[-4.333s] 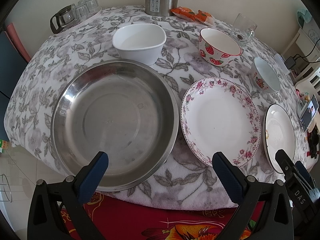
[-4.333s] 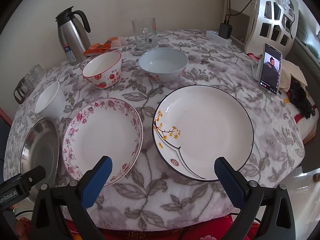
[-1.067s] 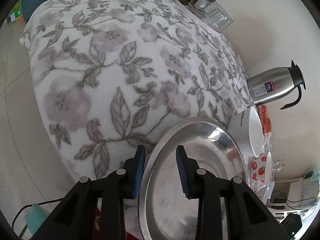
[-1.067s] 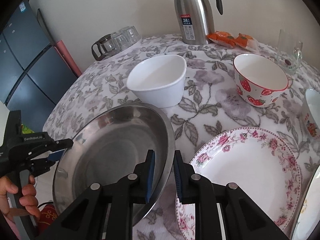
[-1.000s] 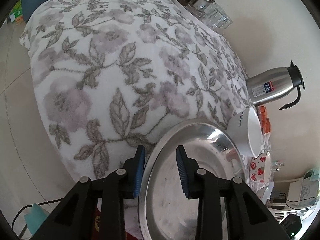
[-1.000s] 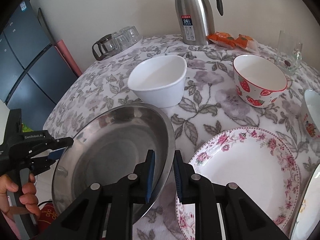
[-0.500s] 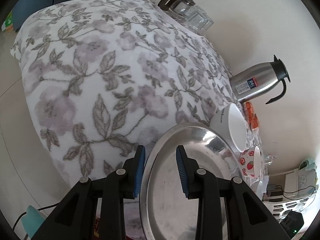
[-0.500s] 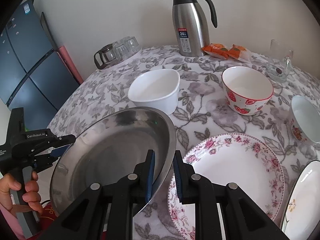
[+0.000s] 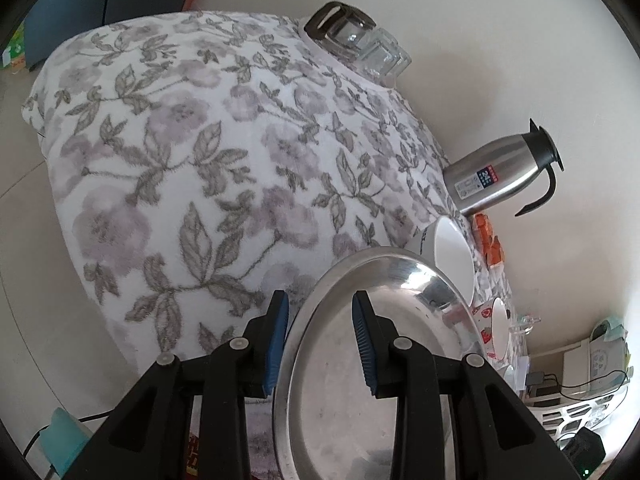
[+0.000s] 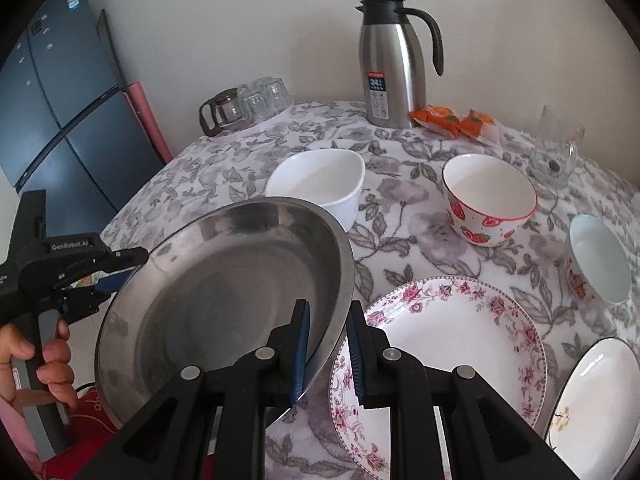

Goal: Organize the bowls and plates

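A large steel basin is held up off the table, tilted, by both grippers. My right gripper is shut on its right rim. My left gripper is shut on its left rim, and it also shows in the right wrist view. The basin fills the lower part of the left wrist view. On the table are a white bowl, a strawberry bowl, a small pale bowl, a pink-flowered plate and a black-rimmed plate.
A steel thermos jug, orange snack packets, a glass mug and a glass pot with tumblers stand along the back of the table. A dark blue fridge is at the left. The flowered cloth hangs over the table edge.
Both grippers closed on the basin's opposite rims and have lifted it off the table. Over the last second it has risen higher and tilted more.
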Motion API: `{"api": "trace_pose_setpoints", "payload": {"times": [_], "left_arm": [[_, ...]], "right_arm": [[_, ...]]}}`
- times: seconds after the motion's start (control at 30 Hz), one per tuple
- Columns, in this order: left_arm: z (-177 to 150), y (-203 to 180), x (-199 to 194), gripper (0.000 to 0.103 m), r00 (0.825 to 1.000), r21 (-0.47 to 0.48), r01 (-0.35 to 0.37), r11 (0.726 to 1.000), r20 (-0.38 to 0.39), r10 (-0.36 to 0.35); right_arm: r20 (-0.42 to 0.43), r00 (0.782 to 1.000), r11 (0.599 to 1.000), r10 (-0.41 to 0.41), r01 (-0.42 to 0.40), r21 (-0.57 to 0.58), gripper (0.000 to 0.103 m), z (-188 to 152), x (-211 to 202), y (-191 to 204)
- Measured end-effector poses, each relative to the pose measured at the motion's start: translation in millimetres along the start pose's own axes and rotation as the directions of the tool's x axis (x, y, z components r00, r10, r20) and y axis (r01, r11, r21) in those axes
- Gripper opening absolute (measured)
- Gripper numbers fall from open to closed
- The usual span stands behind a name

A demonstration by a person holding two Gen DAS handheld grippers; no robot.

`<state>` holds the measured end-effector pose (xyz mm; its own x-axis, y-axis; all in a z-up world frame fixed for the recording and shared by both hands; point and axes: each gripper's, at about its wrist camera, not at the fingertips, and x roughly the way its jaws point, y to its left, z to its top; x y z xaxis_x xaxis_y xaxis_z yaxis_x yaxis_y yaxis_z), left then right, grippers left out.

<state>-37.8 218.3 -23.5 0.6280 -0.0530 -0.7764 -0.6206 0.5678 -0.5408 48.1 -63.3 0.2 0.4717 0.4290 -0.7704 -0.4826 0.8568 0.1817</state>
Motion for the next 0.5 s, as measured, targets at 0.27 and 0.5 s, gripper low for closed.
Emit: {"api": "trace_pose_setpoints", "payload": {"times": [0.27,0.5], "left_arm": [[-4.0,-11.6,-11.7,0.033,0.999,0.034,0.035,0.999,0.037,-0.036],[-15.9,-37.3,-13.0,0.033,0.998,0.116,0.059,0.991,0.031,-0.063]], "right_arm": [[0.023,1.0,1.0,-0.016,0.017,-0.014,0.02,-1.3,-10.7,-3.8],[0.039,0.998,0.999,-0.051,0.05,0.008,0.02,-2.8,-19.3,-23.4]]}}
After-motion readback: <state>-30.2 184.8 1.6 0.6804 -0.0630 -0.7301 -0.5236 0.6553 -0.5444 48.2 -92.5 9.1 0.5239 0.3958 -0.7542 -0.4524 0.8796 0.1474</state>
